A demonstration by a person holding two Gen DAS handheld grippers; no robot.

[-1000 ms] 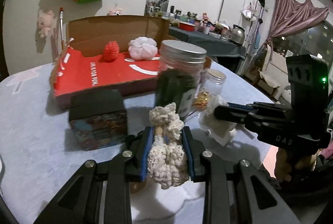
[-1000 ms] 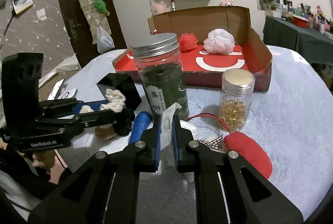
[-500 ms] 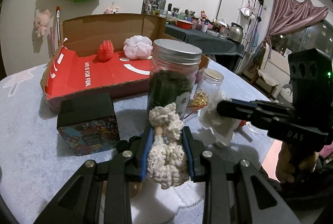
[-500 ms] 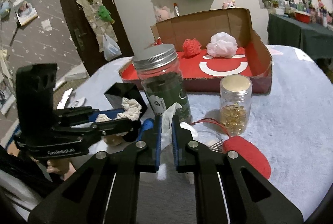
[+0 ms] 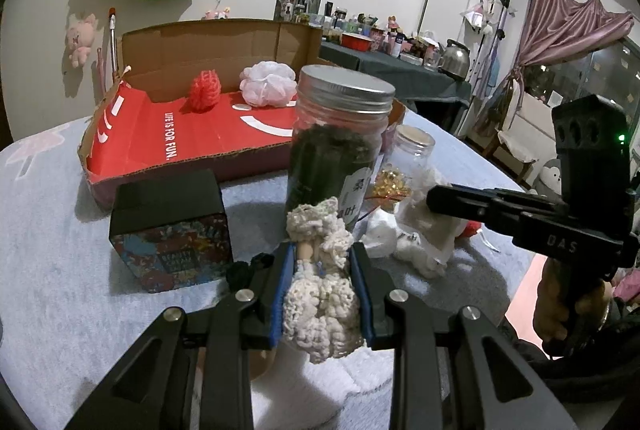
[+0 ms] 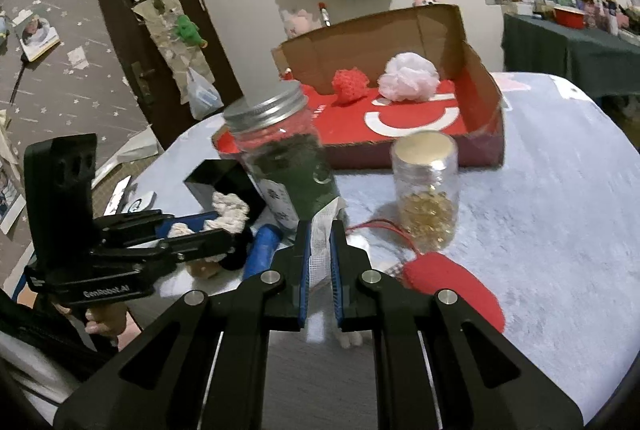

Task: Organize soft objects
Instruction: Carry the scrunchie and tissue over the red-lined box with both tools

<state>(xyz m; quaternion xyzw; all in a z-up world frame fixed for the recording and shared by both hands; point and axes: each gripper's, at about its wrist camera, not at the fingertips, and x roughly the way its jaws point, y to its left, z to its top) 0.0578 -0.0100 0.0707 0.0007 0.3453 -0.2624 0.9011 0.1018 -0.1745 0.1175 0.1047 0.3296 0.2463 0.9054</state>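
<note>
Left claw (image 5: 320, 270) pinches crocheted doll (image 5: 320, 294); right claw (image 6: 319, 250) clamps white cloth (image 6: 322, 246).

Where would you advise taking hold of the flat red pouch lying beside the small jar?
Grip the red pouch across its narrow width from above, near the end away from the small jar. It lies flat on the table, and its cord runs towards the jar.

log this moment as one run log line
left tongs: shut on crochet doll | right tongs: shut on white cloth | red box: holds red pouf, white pouf
</note>
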